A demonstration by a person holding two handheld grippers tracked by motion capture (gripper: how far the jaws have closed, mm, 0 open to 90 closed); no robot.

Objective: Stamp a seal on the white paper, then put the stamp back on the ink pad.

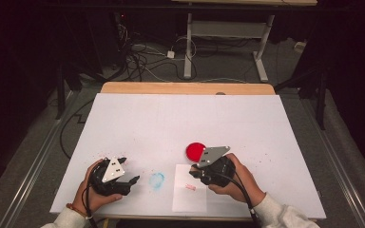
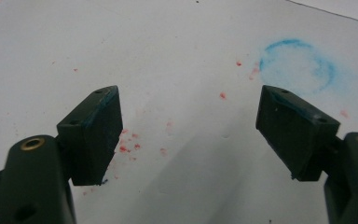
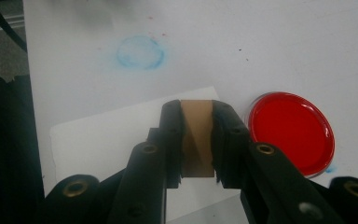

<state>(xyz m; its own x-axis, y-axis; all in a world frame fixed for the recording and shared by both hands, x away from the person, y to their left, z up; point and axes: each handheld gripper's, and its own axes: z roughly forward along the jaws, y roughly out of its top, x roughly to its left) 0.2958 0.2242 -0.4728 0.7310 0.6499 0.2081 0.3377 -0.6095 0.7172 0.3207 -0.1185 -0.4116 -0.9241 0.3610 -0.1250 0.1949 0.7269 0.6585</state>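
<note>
My right gripper (image 3: 196, 108) is shut on a small brown block (image 3: 197, 144) and hangs above a white sheet of paper (image 3: 107, 140). Just to its right sits a round red dish (image 3: 291, 133). In the high view the right gripper (image 1: 193, 172) is over the paper (image 1: 190, 199), which carries a small red mark (image 1: 190, 187), and the red dish (image 1: 195, 151) lies just beyond it. My left gripper (image 1: 129, 170) rests at the front left, open. Its jaws (image 2: 189, 100) stand wide apart with nothing between them, over table sprinkled with red specks (image 2: 128, 145).
A blue ring smudge (image 1: 157, 180) marks the white table cover (image 1: 185, 118) between the two grippers; it also appears as a blue ring (image 2: 298, 65) ahead of the left jaws. The table's front edge is close under both hands. Cables and a desk frame (image 1: 228, 47) lie on the floor beyond.
</note>
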